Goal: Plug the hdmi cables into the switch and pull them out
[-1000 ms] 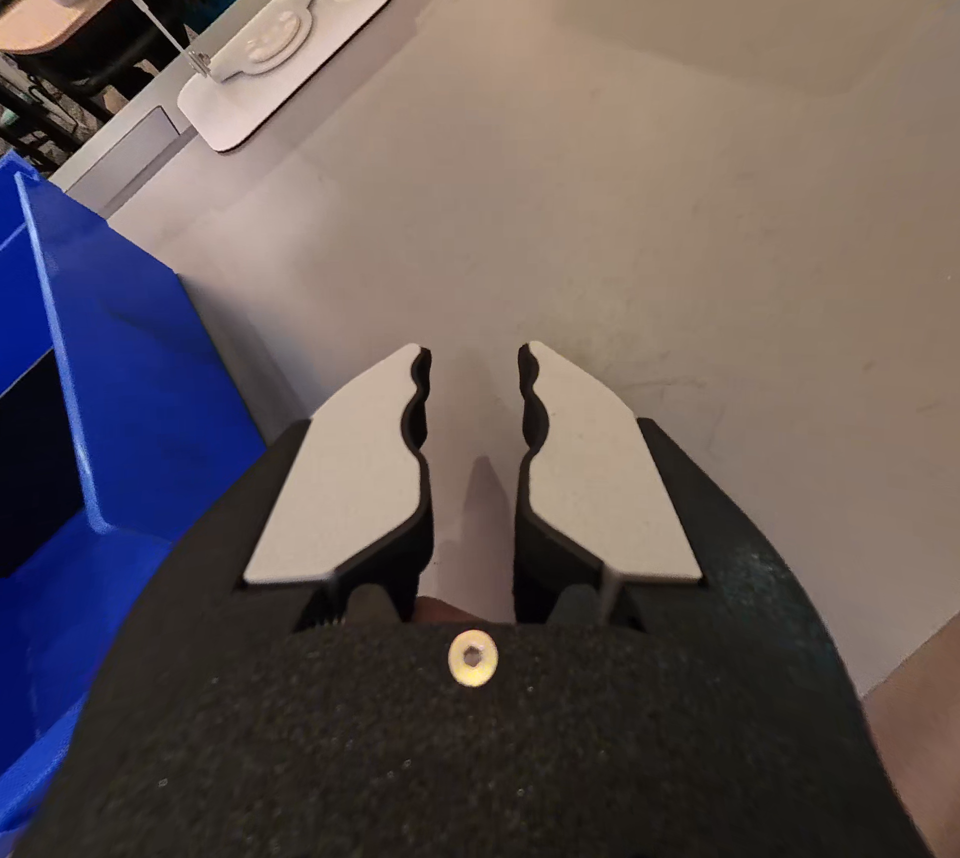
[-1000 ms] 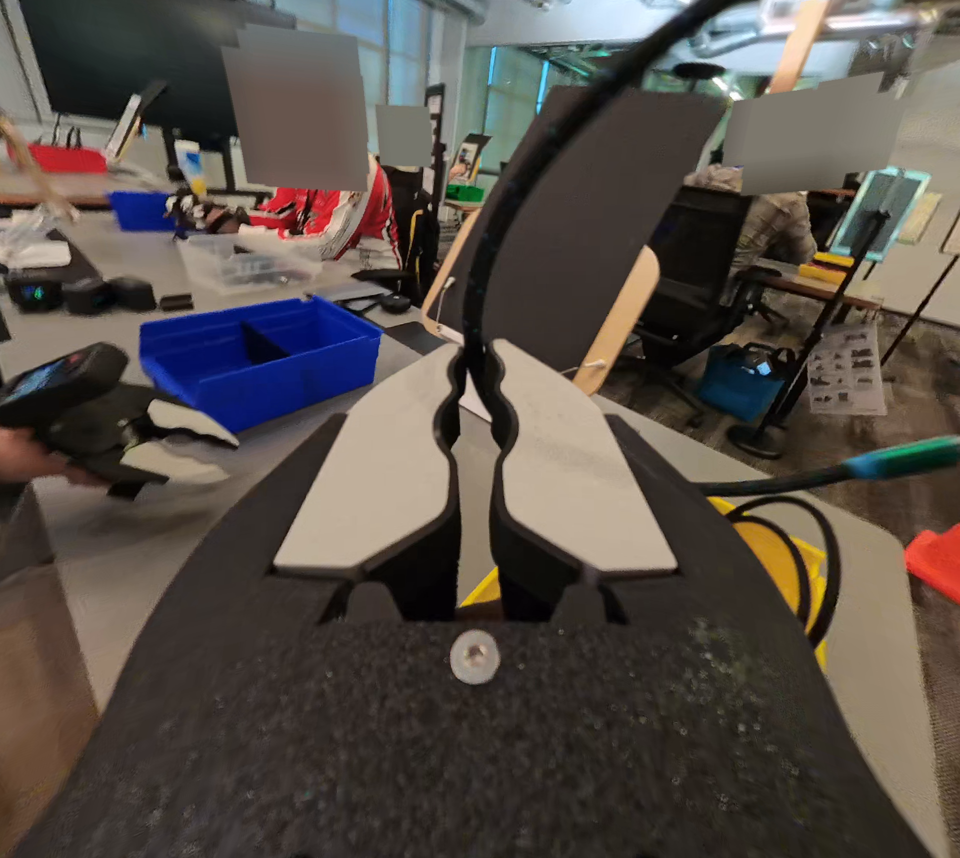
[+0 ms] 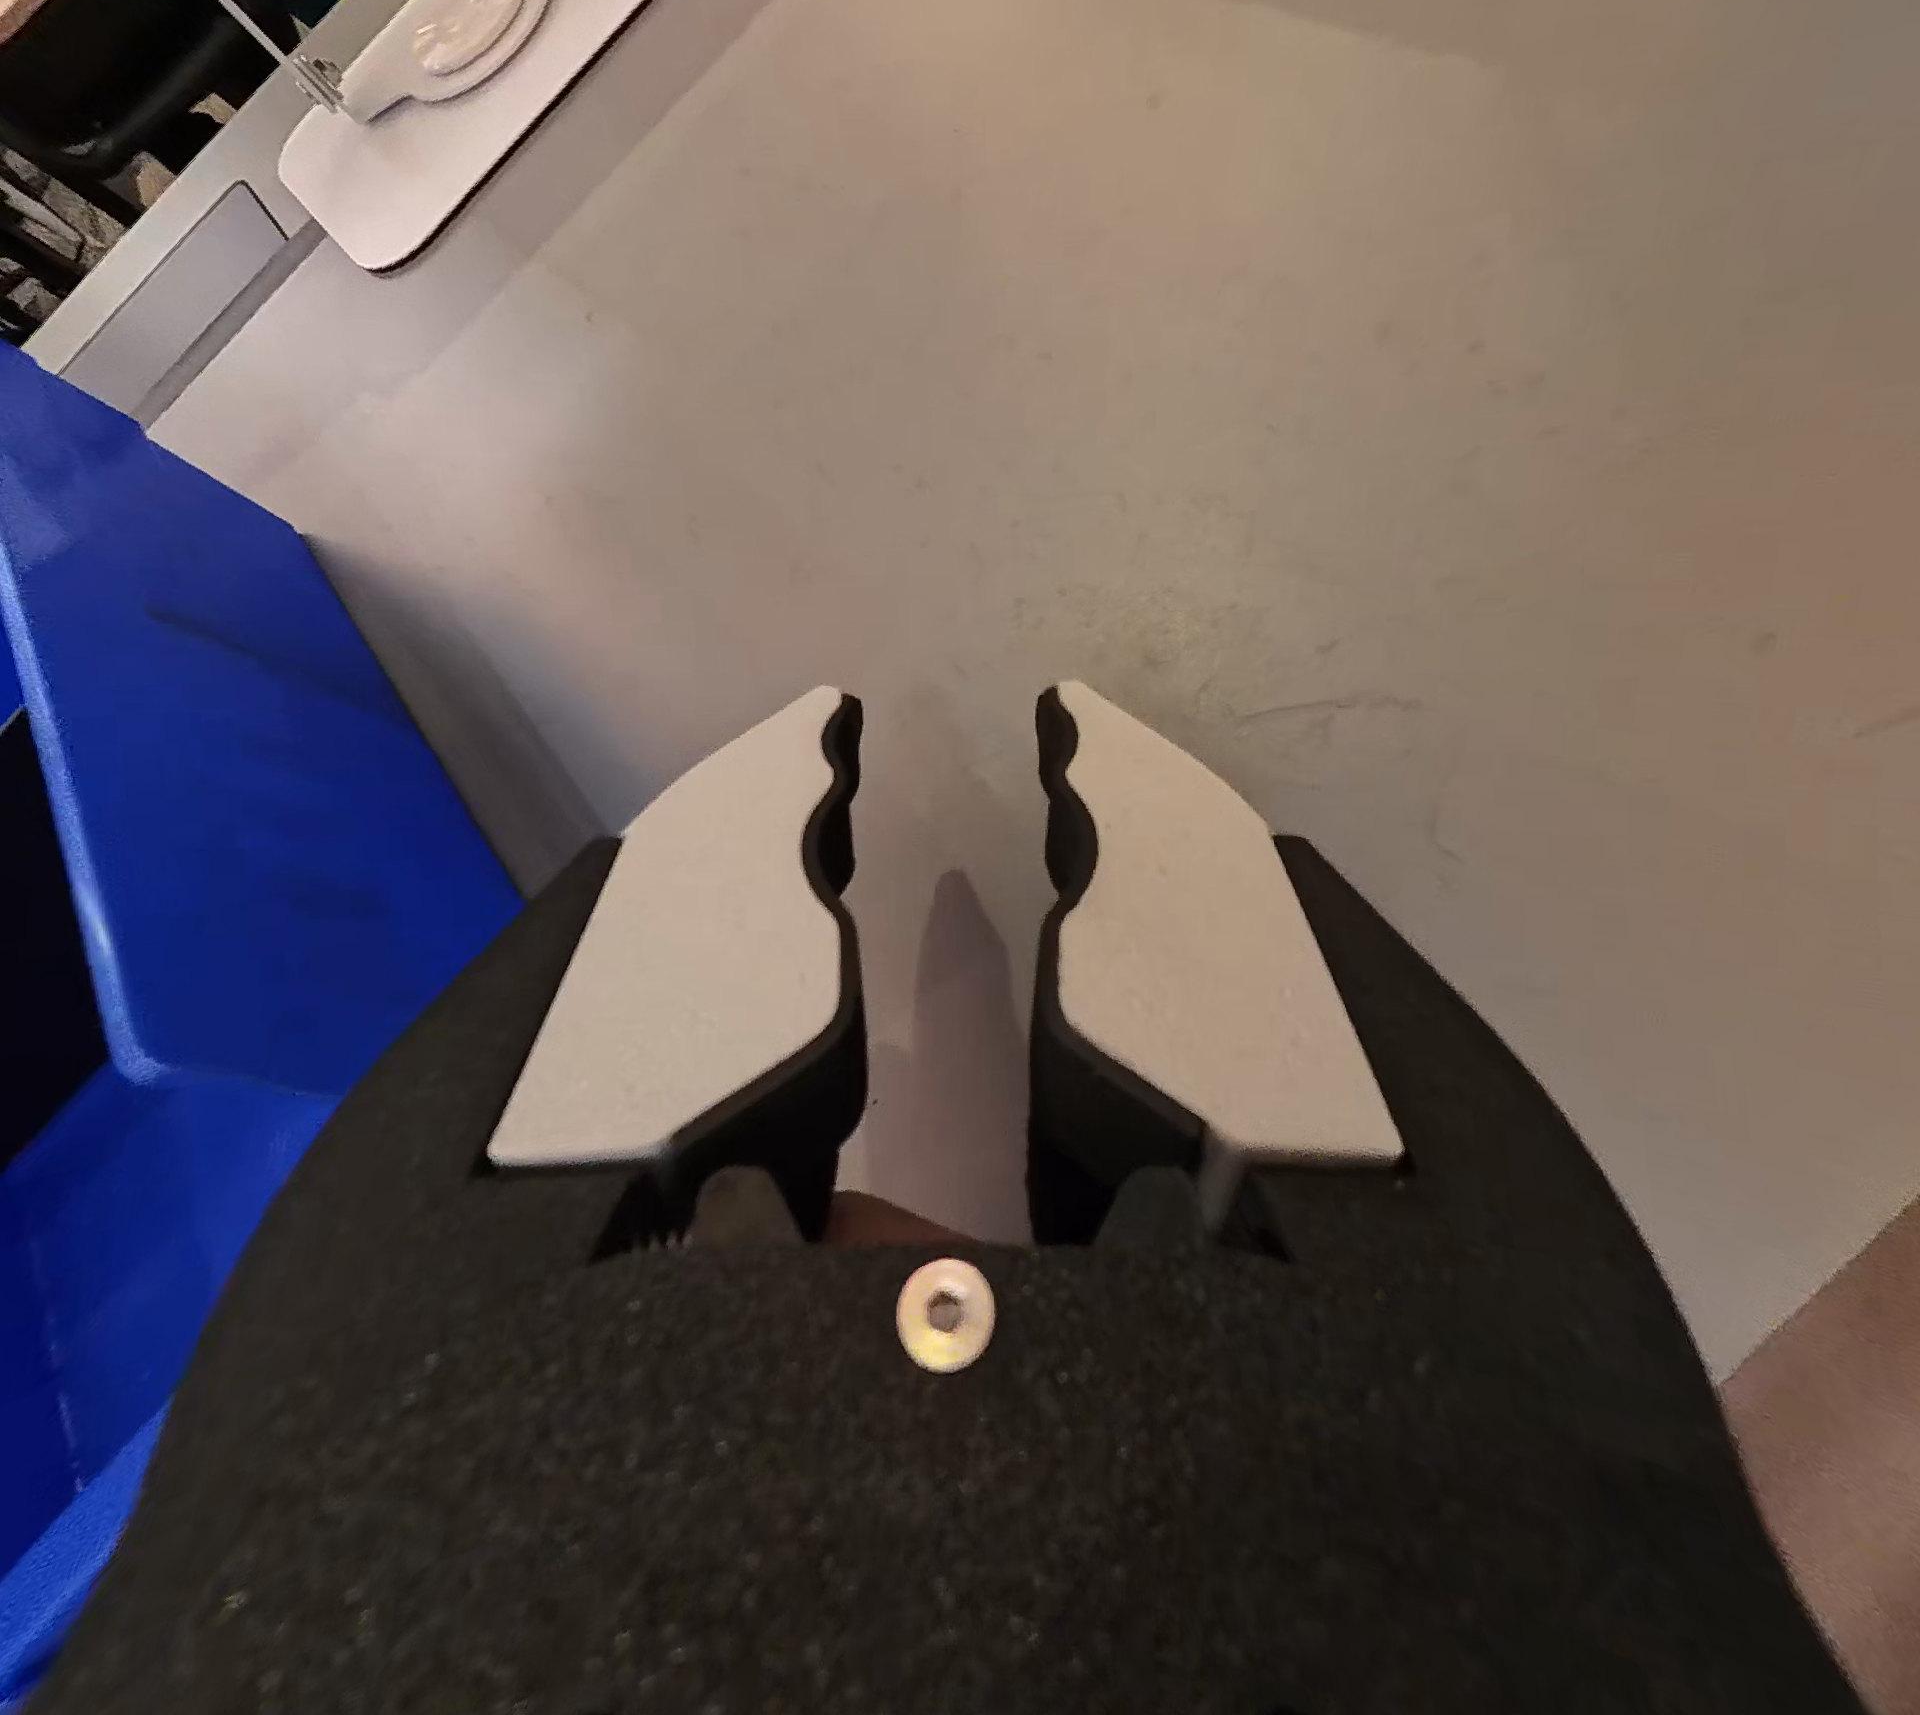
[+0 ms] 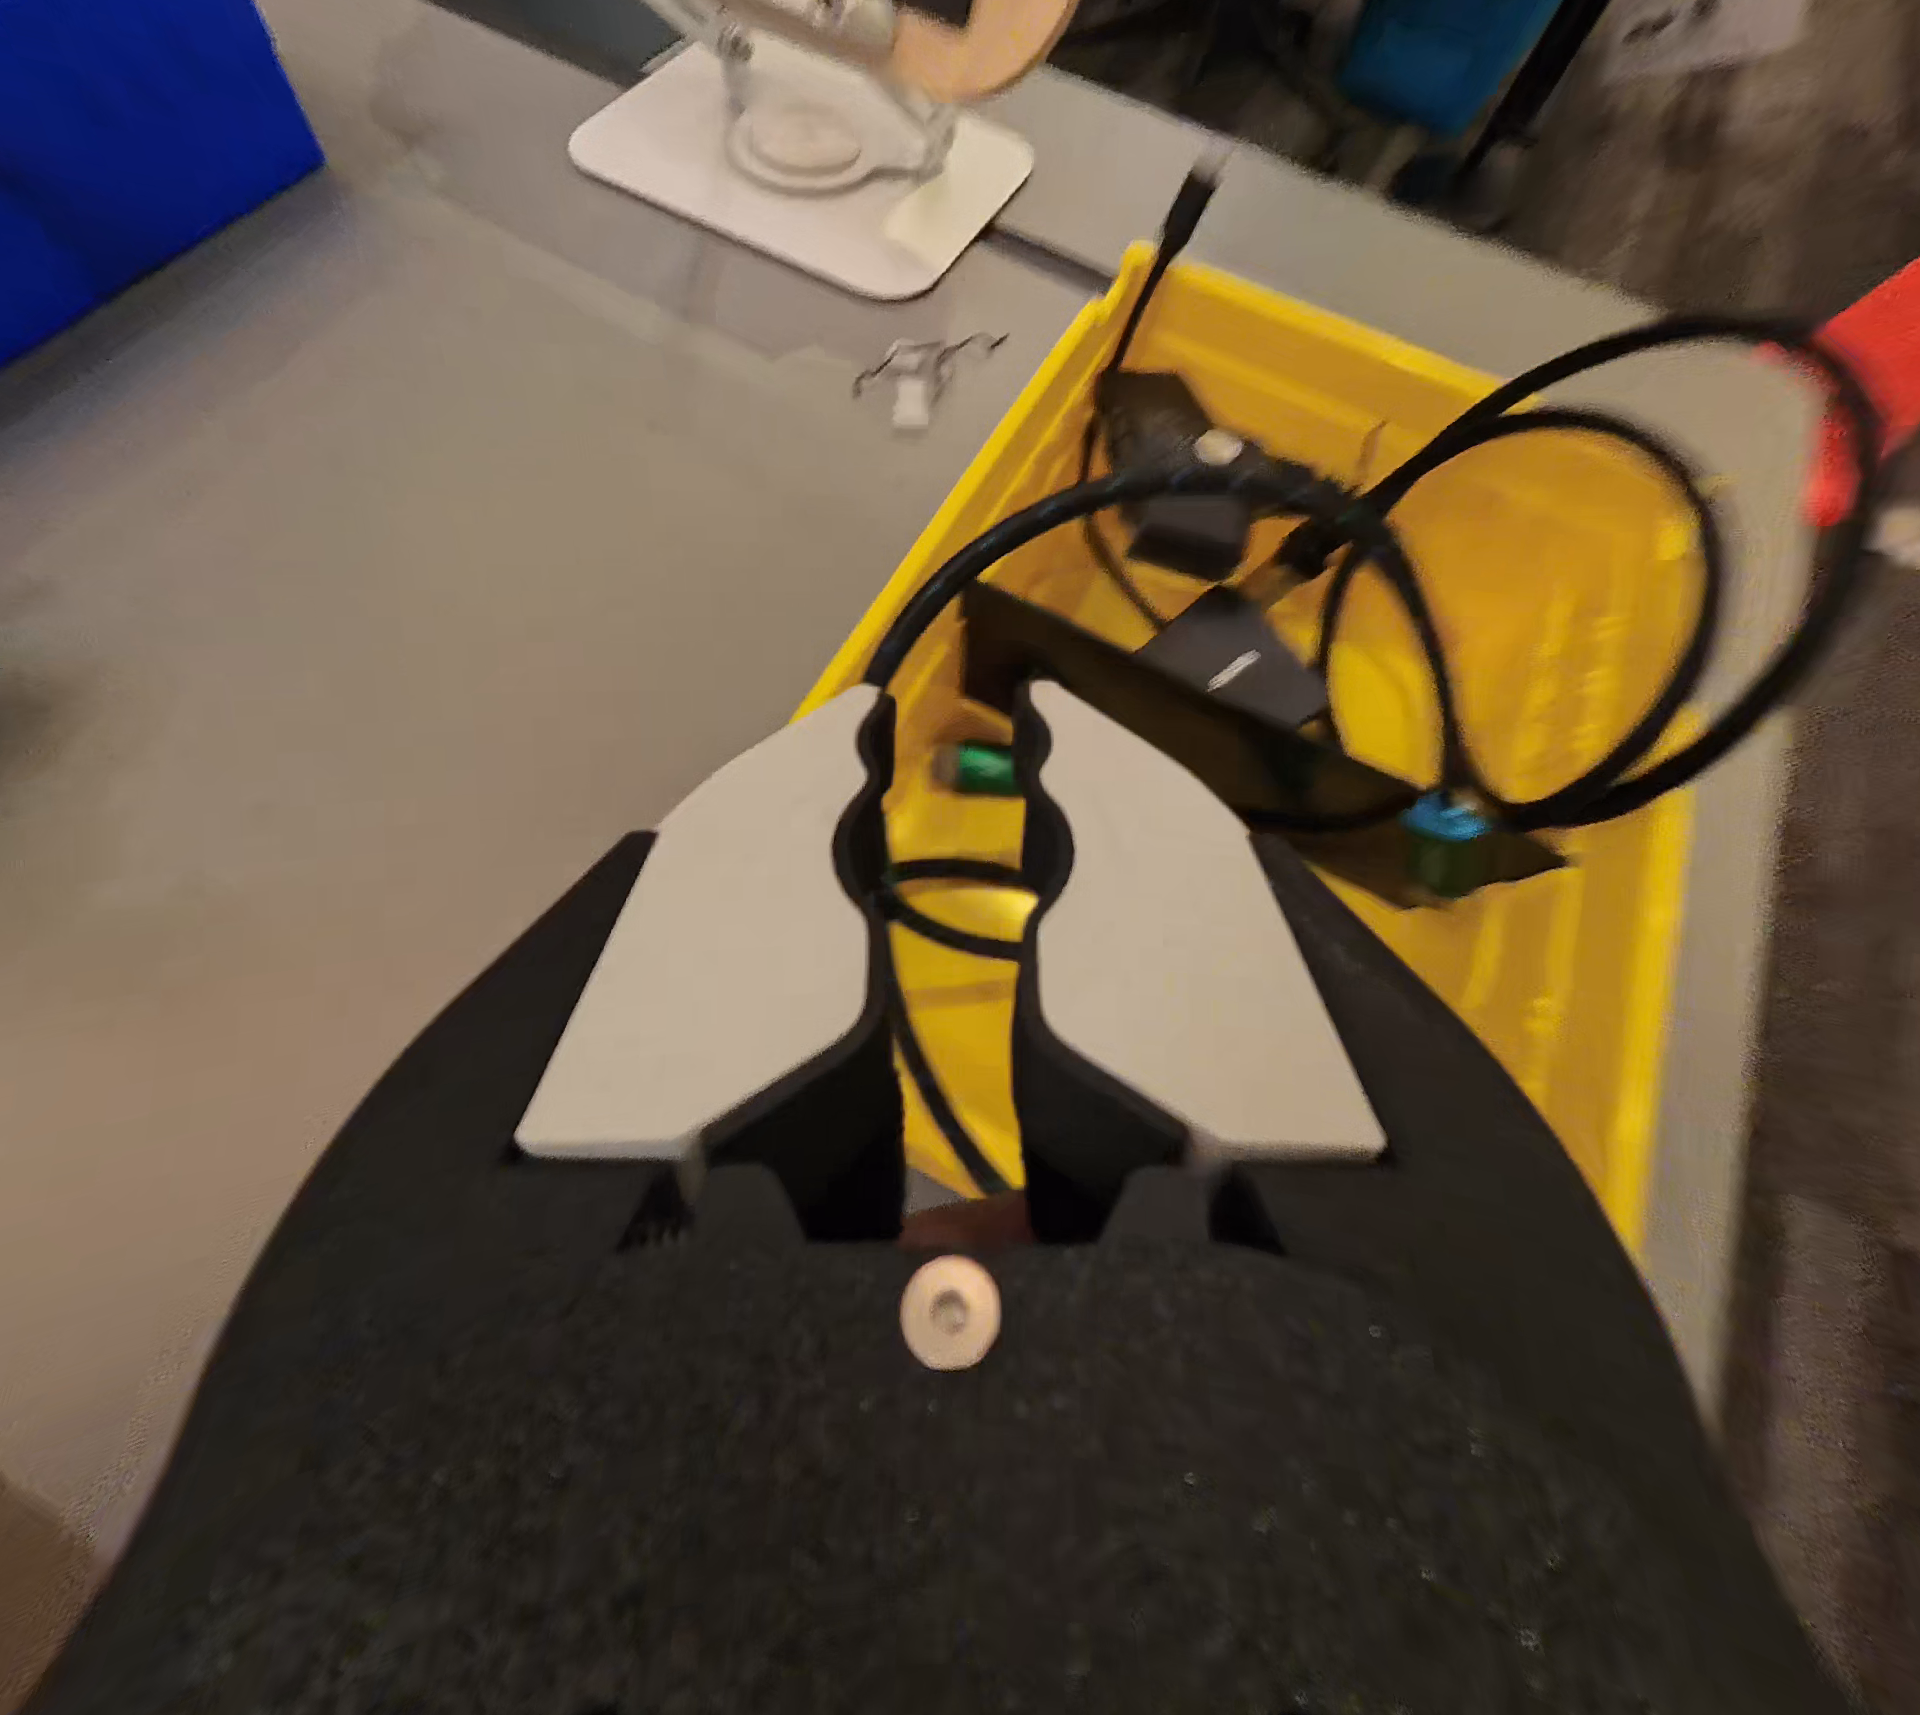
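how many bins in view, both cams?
2. Blue bin at the table's left, beside the left hand-held gripper; yellow bin at the right, holding the cables. Others may sit out of frame.

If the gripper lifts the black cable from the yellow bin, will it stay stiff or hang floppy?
Probably floppy: the black cable already curves in loose loops over the yellow bin. It looks thin, so likely light. Its loops cross the other cables there, so it may snag and drag them.
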A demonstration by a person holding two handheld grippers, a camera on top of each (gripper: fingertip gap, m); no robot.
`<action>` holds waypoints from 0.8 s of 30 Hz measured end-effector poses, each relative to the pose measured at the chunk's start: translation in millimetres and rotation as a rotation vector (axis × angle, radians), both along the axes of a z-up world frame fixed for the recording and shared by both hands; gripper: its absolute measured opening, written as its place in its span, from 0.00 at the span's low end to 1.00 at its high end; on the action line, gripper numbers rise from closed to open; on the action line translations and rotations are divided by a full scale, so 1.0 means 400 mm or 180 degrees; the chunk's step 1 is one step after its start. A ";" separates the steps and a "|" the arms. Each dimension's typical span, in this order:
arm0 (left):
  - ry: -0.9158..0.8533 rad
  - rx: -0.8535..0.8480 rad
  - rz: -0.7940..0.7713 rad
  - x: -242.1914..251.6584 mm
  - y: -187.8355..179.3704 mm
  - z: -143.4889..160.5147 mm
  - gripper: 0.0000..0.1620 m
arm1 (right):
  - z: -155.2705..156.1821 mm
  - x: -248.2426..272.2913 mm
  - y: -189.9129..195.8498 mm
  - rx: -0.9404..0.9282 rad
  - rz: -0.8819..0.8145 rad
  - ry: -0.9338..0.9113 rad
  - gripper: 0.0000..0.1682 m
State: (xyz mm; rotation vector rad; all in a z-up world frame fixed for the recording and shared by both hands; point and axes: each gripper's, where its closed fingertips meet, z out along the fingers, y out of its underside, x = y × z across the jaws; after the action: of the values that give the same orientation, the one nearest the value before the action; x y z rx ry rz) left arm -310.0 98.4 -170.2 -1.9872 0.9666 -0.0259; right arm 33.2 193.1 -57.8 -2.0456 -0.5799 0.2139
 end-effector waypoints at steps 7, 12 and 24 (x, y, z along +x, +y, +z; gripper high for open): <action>0.0037 0.0030 -0.0050 0.013 -0.001 0.002 0.20 | 0.043 0.133 0.089 -0.0223 0.0105 -0.0969 0.18; 0.0050 0.0052 -0.0059 0.015 -0.003 0.004 0.20 | -0.031 0.216 0.219 -0.0308 0.0017 -0.1437 0.23; 0.0038 -0.0008 0.0015 -0.013 -0.002 -0.011 0.20 | -0.146 0.248 0.133 -0.1049 -0.0218 -0.1913 0.04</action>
State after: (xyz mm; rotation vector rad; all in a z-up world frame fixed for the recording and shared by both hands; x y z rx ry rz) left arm -315.4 97.7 -174.5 -1.9940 0.9699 -0.0128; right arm 132.5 246.1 -116.0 -2.4533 -0.8804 -0.3875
